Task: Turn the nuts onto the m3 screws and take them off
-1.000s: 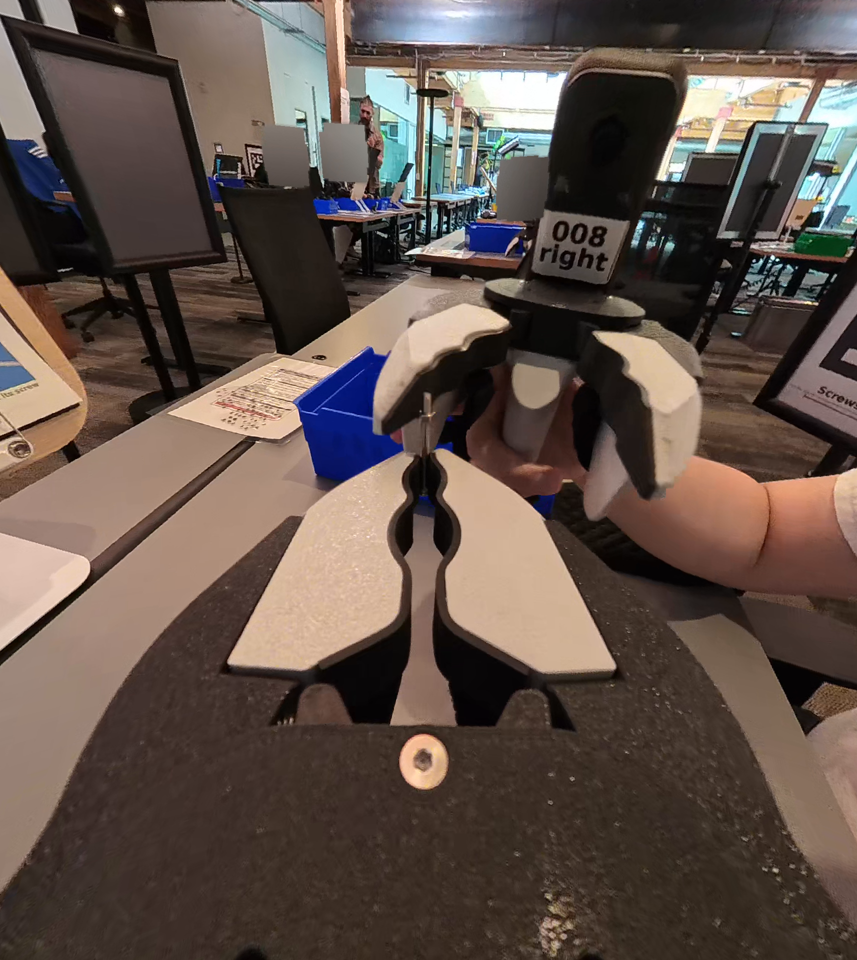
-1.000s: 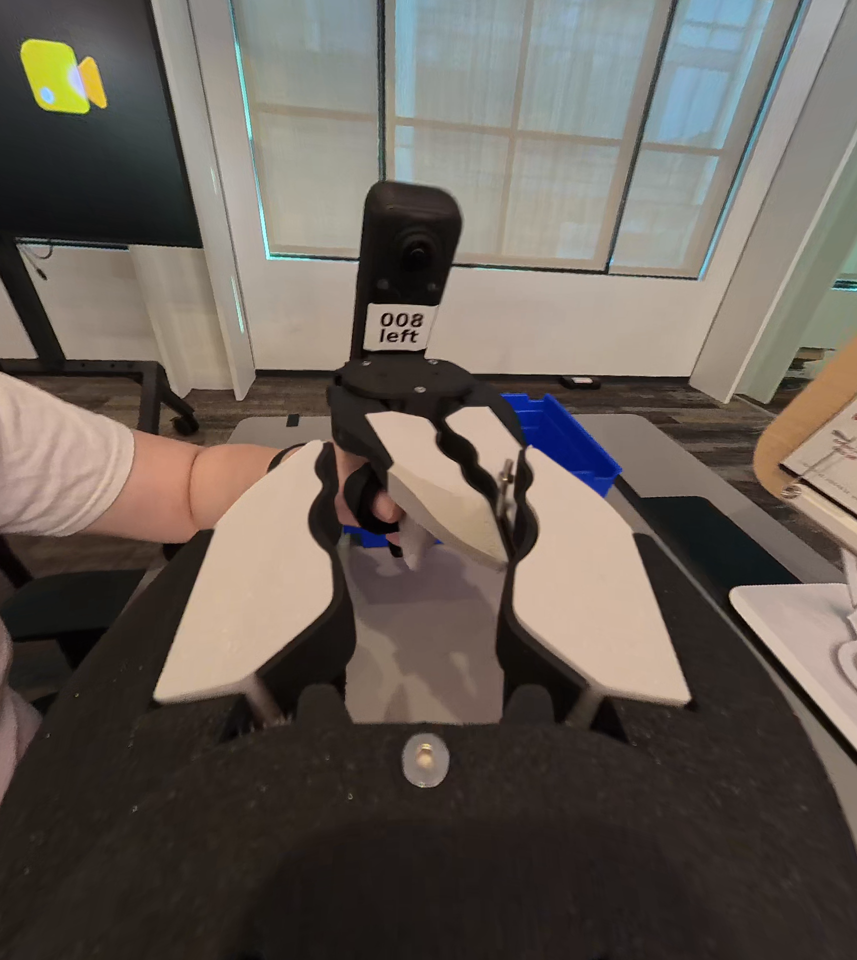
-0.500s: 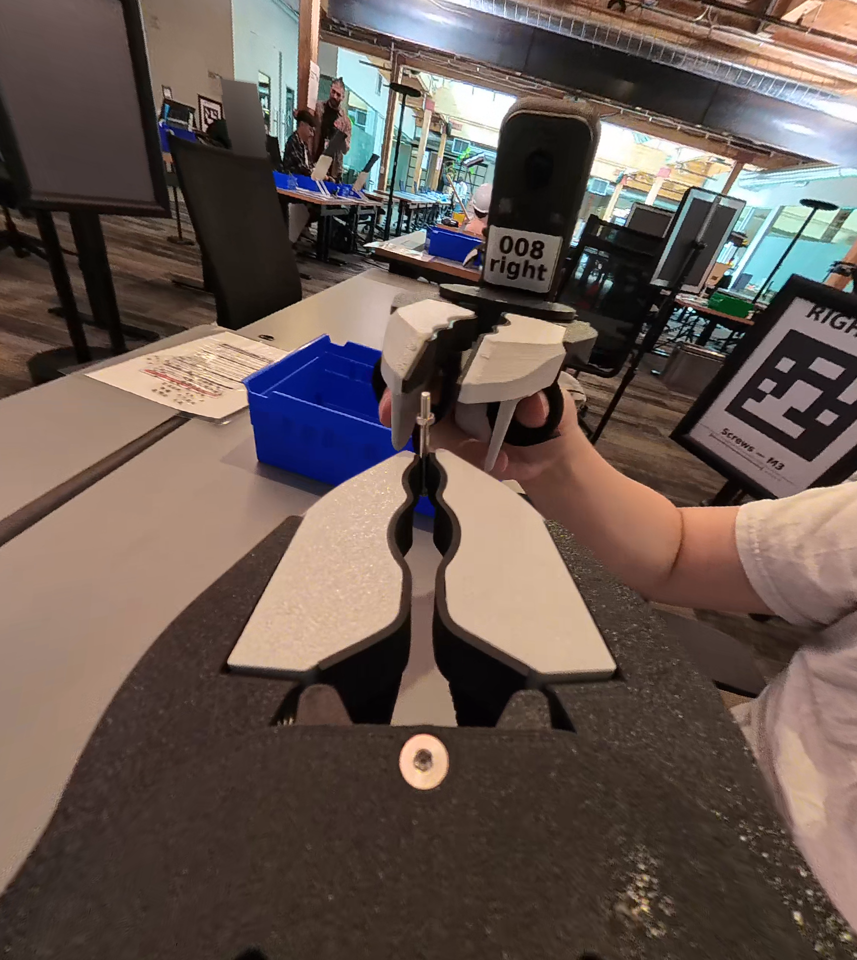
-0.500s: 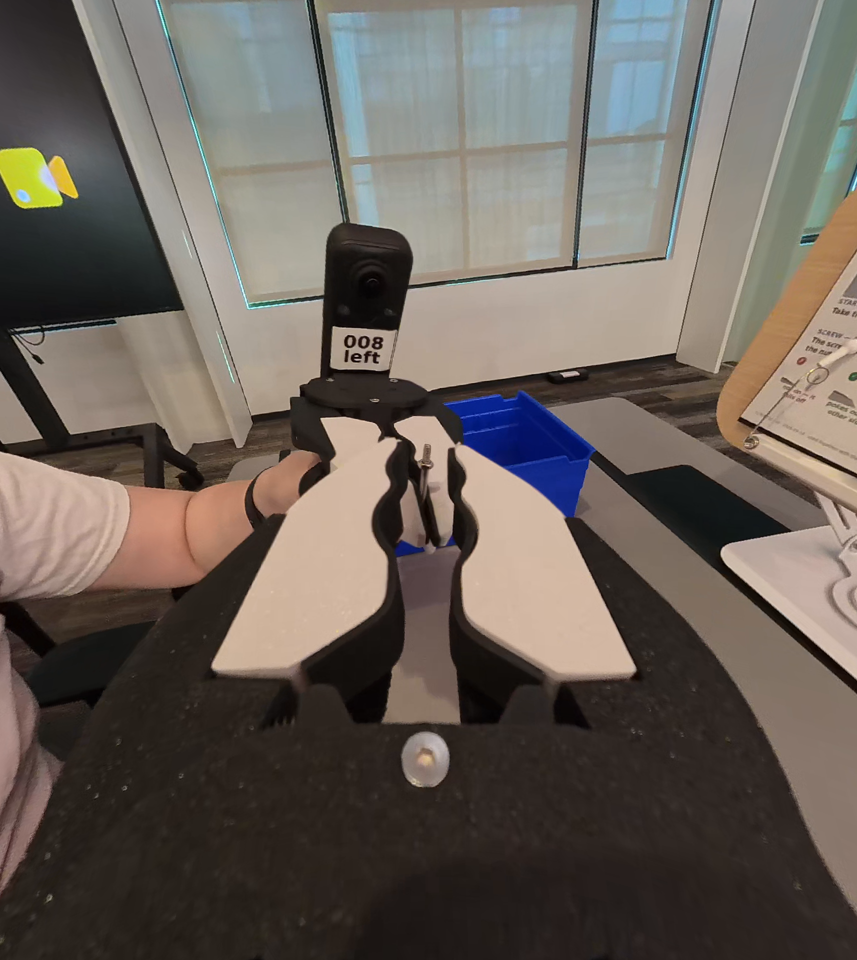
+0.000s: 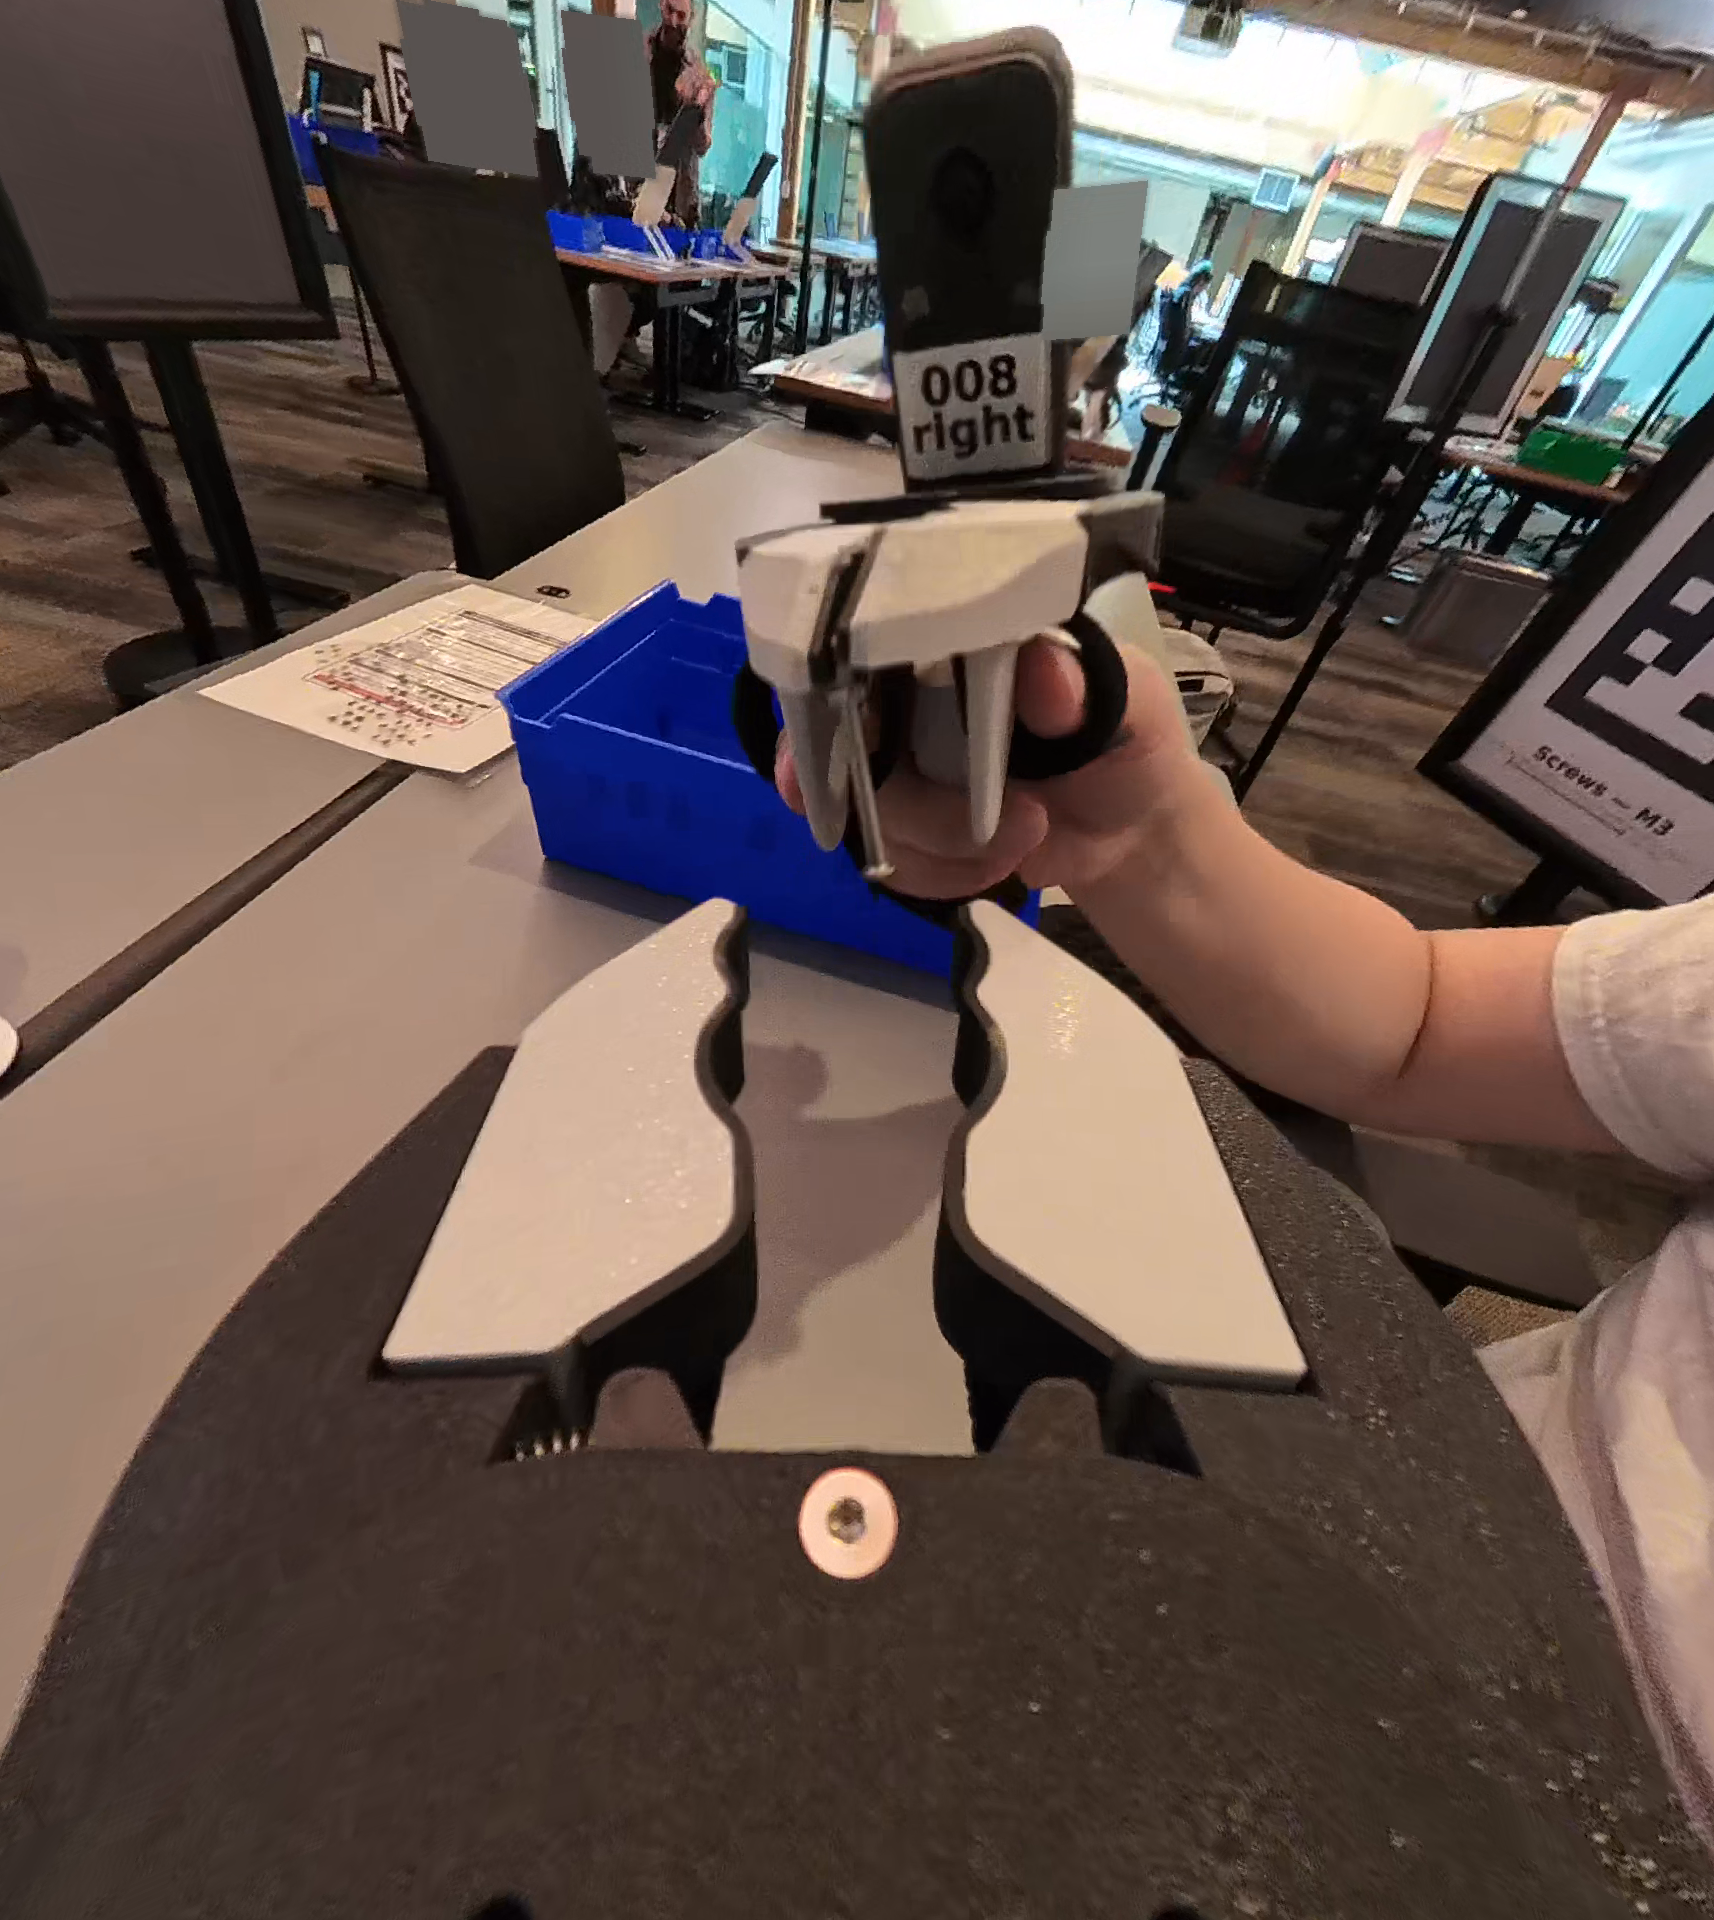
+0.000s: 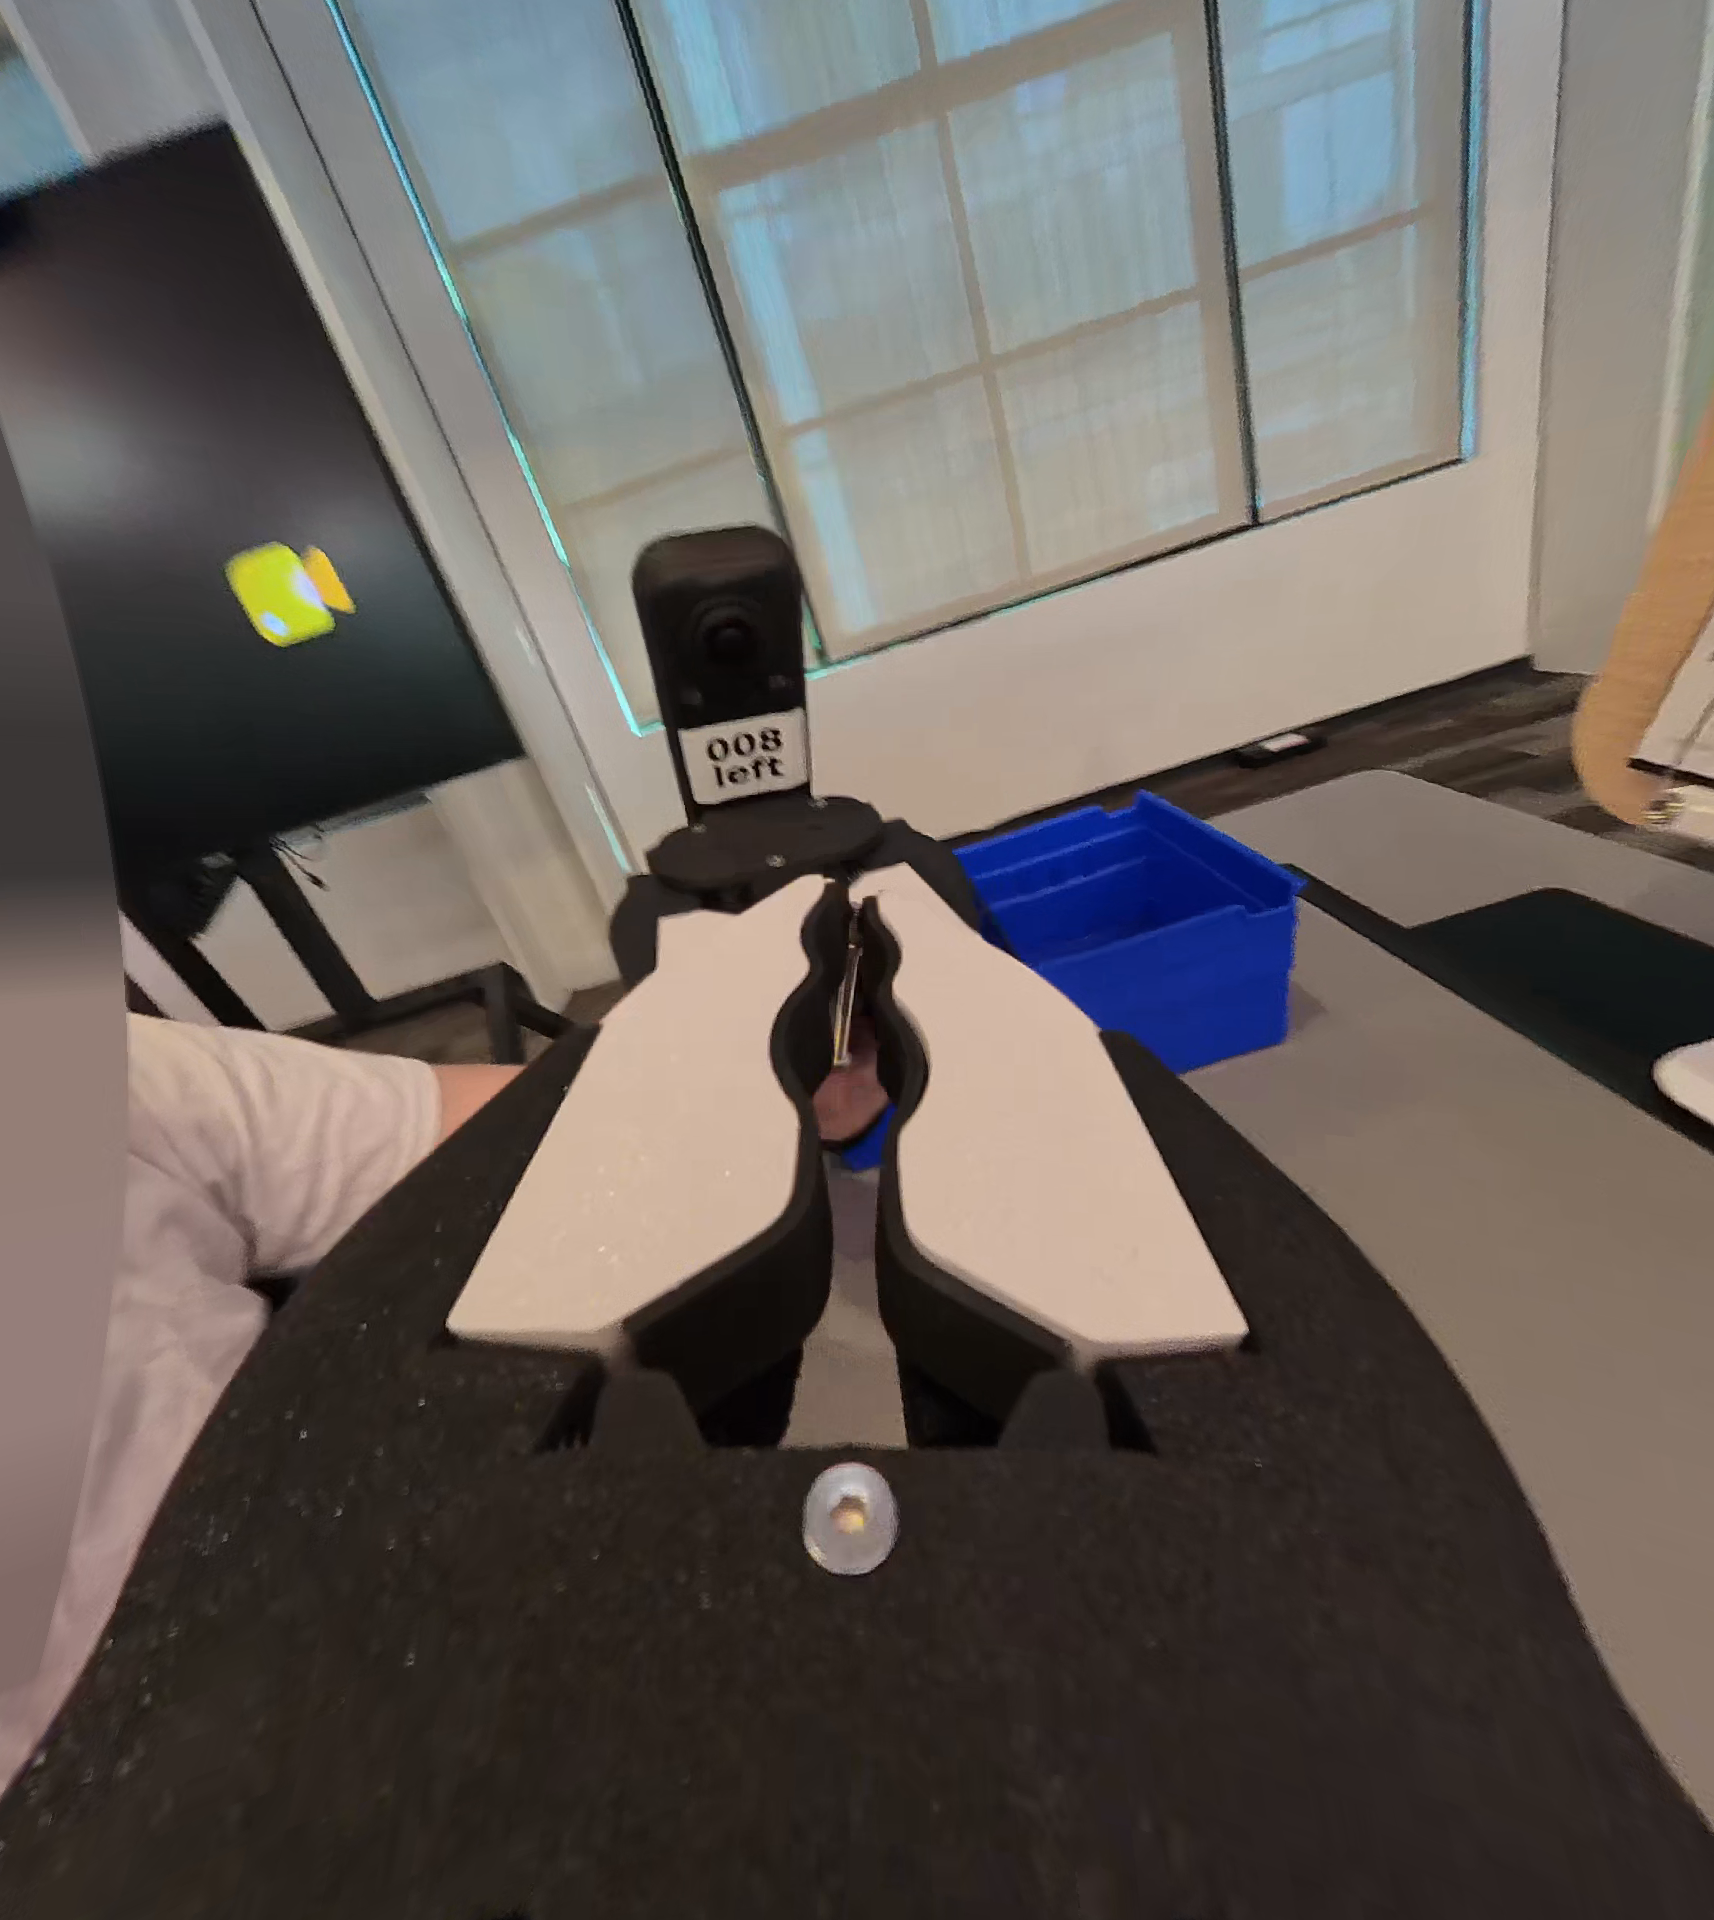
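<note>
In the left wrist view my left gripper (image 5: 848, 925) is open and holds nothing; the grey table shows between its fingers. Just ahead of it my right gripper (image 5: 837, 644) is shut on a thin silver M3 screw (image 5: 861, 779), which hangs down from its pads with the head at the bottom. In the right wrist view my right gripper (image 6: 853, 920) is shut, with the screw (image 6: 845, 997) clamped between its pads. The left gripper's body (image 6: 765, 847) sits right behind; its fingers are hidden there. I cannot make out a nut.
A blue bin (image 5: 645, 748) stands on the grey table behind the grippers and also shows in the right wrist view (image 6: 1144, 935). A printed sheet (image 5: 417, 665) lies at the left. A framed marker sign (image 5: 1684, 665) stands at the right. A wooden instruction board (image 6: 1705, 582) is at the right. Tip to tip, the grippers are about 5 centimeters apart.
The screw passed from my left gripper to my right. The right gripper's pads came together on the screw, then the left gripper opened and drew back from it.
</note>
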Available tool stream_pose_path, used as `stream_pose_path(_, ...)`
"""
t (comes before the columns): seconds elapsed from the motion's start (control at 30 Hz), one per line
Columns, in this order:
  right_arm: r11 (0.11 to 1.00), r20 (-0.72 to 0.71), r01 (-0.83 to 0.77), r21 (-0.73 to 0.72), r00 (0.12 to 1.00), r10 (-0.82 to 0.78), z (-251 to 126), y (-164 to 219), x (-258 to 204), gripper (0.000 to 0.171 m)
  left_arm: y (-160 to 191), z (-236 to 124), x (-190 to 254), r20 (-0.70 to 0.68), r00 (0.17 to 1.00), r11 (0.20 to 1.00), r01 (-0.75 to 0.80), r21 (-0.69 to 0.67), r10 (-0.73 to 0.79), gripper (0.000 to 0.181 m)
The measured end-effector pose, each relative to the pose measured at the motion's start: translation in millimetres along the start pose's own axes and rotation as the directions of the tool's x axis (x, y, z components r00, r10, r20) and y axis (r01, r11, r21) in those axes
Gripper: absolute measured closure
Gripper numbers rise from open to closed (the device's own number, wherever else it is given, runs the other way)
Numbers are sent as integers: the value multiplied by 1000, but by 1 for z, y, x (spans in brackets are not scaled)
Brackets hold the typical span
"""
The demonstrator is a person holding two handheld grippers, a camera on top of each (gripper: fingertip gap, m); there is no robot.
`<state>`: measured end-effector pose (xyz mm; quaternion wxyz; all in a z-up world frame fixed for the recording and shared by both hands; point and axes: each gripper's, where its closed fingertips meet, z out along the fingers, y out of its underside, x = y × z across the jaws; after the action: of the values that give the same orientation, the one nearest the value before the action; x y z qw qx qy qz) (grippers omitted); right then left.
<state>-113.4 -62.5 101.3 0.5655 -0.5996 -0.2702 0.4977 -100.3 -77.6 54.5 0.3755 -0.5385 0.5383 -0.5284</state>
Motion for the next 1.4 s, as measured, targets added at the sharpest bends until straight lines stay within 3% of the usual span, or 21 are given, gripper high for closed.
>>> stream_pose_path(0.2, 1000, 43, -9, -24, 999, 10, 0, 3, -4, 169, 0, 3, 7, -56, 998, 999, 42, 19, -41, 153)
stream_pose_path(0.33, 998, 43, 30, -52, 999, -28, 2, 7, -7, 169, -5, 0, 12, -89, 996, 998, 27, 50, -23, 172)
stream_pose_path(0.63, 997, 44, 58, -51, 997, -56, 4, 7, -10, 168, -7, 0, 16, -98, 995, 997, 13, 70, -6, 177)
stream_pose_path(0.77, 995, 19, 72, -66, 997, -70, 6, 8, -8, 137, -13, -4, 15, -105, 994, 994, 38, 105, -27, 177)
stream_pose_path(1.1, 991, 52, 30, -129, 998, -24, 9, 22, -5, 168, -13, -6, 8, -35, 999, 995, -26, 99, 30, 177)
stream_pose_path(1.27, 994, 54, 17, -104, 998, -11, 5, 18, -2, 168, -12, -6, 3, -7, 1000, 996, -20, 84, 20, 163)
stream_pose_path(1.4, 988, -9, 45, -146, 999, -47, -17, 4, 3, 168, -6, -4, 1, -12, 1000, 999, -11, 47, 12, 163)
